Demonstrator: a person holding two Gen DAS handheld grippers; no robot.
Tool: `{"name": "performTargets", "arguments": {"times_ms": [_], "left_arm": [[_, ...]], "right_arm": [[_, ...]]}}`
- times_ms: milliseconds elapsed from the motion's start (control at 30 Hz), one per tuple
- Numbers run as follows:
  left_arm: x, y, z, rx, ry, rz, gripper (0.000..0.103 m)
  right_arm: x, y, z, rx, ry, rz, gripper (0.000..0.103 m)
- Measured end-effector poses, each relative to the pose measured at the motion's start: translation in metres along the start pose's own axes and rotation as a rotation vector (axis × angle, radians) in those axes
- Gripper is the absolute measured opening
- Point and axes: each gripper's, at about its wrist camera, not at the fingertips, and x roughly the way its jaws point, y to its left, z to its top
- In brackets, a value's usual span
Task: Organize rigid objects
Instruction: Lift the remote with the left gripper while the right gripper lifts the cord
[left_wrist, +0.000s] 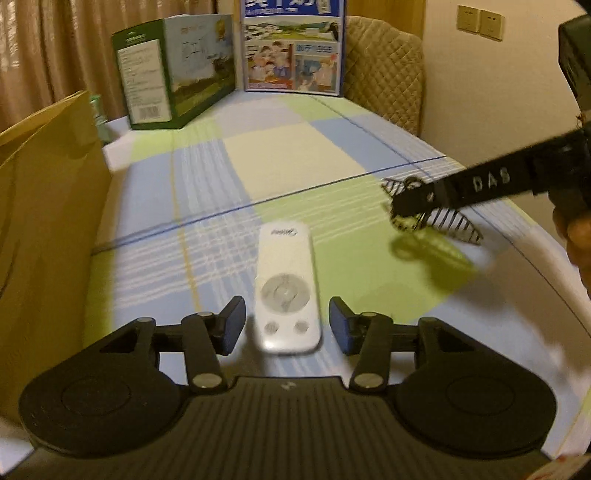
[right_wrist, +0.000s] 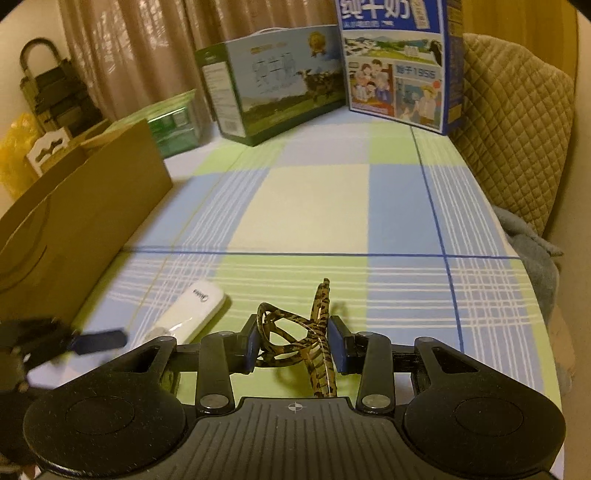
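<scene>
A white remote control (left_wrist: 286, 291) lies on the checked tablecloth, its near end between the fingers of my open left gripper (left_wrist: 287, 325); the pads stand apart from its sides. It also shows in the right wrist view (right_wrist: 192, 312). My right gripper (right_wrist: 293, 343) is shut on a pair of tortoiseshell-patterned glasses (right_wrist: 295, 332), folded, held just above the cloth. In the left wrist view the right gripper (left_wrist: 410, 206) holds the glasses (left_wrist: 443, 221) at the right, with their shadow below.
An open cardboard box (left_wrist: 48, 206) stands on the left, seen also in the right wrist view (right_wrist: 85, 206). A green carton (left_wrist: 177, 70) and a blue milk carton (left_wrist: 293, 44) stand at the table's far end. A quilted chair (right_wrist: 517, 133) is at the right.
</scene>
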Motion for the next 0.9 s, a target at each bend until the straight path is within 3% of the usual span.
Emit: {"name": "performTargets", "arguments": {"times_ms": [467, 567, 733, 900], "left_arm": [[0.037, 0.003, 0.013, -0.004, -0.02, -0.01, 0.045], [0.036, 0.005, 0.015, -0.023, -0.014, -0.008, 0.036], [0.032, 0.006, 0.015, -0.047, -0.002, 0.006, 0.035], [0.017, 0.0, 0.019, -0.037, -0.044, 0.009, 0.035]], "right_arm": [[0.016, 0.003, 0.0, 0.003, 0.031, 0.011, 0.035], [0.018, 0.002, -0.001, 0.004, 0.036, 0.009, 0.035], [0.018, 0.002, 0.001, 0.006, 0.029, 0.011, 0.035], [0.012, -0.001, 0.003, 0.022, 0.003, 0.008, 0.035]]}}
